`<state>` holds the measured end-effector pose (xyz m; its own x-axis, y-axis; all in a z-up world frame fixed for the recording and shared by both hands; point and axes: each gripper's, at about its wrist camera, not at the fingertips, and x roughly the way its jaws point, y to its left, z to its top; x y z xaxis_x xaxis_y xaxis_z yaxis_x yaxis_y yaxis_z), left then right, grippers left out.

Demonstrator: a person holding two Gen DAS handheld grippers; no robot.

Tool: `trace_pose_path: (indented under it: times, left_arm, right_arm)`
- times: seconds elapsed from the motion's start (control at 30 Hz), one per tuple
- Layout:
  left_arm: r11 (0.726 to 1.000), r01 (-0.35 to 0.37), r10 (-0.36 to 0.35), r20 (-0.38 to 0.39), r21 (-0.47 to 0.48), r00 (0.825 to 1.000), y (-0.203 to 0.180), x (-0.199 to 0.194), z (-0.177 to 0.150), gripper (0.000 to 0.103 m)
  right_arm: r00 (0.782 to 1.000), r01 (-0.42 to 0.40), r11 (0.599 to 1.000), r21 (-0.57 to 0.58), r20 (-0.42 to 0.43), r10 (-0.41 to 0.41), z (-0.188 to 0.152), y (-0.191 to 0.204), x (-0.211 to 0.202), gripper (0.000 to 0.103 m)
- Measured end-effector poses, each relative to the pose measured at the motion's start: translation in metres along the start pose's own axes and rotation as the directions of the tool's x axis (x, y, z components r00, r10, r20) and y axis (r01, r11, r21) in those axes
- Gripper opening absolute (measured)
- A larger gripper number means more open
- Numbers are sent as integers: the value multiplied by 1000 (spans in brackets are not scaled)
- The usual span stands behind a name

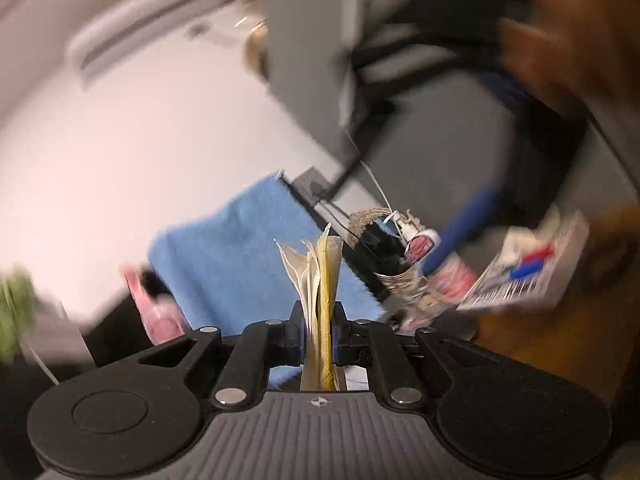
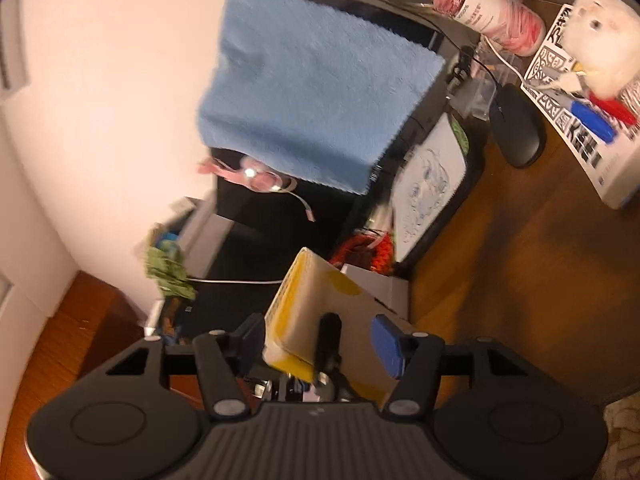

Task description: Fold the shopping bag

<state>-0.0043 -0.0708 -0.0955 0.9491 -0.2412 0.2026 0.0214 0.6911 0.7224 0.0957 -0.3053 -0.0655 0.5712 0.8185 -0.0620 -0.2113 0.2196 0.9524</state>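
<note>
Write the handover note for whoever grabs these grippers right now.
Left gripper: shut on the bag, pinching its stacked layers edge-on, held in the air.
Right gripper: open; the bag sits between its fingers unclamped.
Bag: already a thick yellow-and-cream bundle, off the desk, in front of the blue towel.
Done: several folds, judging by the layers.
Left: probably clamp with the right, make any last fold, set it down. The left view is blurred, so check the grip.
</note>
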Motion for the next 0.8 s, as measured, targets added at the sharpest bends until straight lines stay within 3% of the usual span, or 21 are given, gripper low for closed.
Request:
trace_pose_path:
  times: [0.1,0.23,0.33,0.37,0.43,0.6,0.8]
  left_arm:
    - [984,-14,9,31,179,999,-18,1,-9,11]
    - [940,-36,14,67,339,998,-30,7,-19,11]
    - [925,-35,9,69,380,998,-28,8,-19,11]
    - [920,-31,6,67,390,998,-28,8,-20,12]
    - [914,-38,11,68,403,998,-29,7,-22,13]
    - [907,-61,35,72,416,997,-39,11,-25,21]
    - [933,-81,54,84,350,995,-41,12,-16,21]
  right_arm:
    - [998,62,998,-18,15,-62,8,13,9,60]
    - [990,133,989,-71,-47,-136,13,22,25,60]
    - [983,163,983,-82,-70,-169,12,19,32,57]
    - [983,171,982,-83,-54,-176,12,18,32,40]
    - [986,157,982,-102,-32,-161,11,16,30,16]
    - [989,149,986,-80,9,-149,6,8,29,10]
    - [993,83,996,-36,88,-79,3,0,26,9]
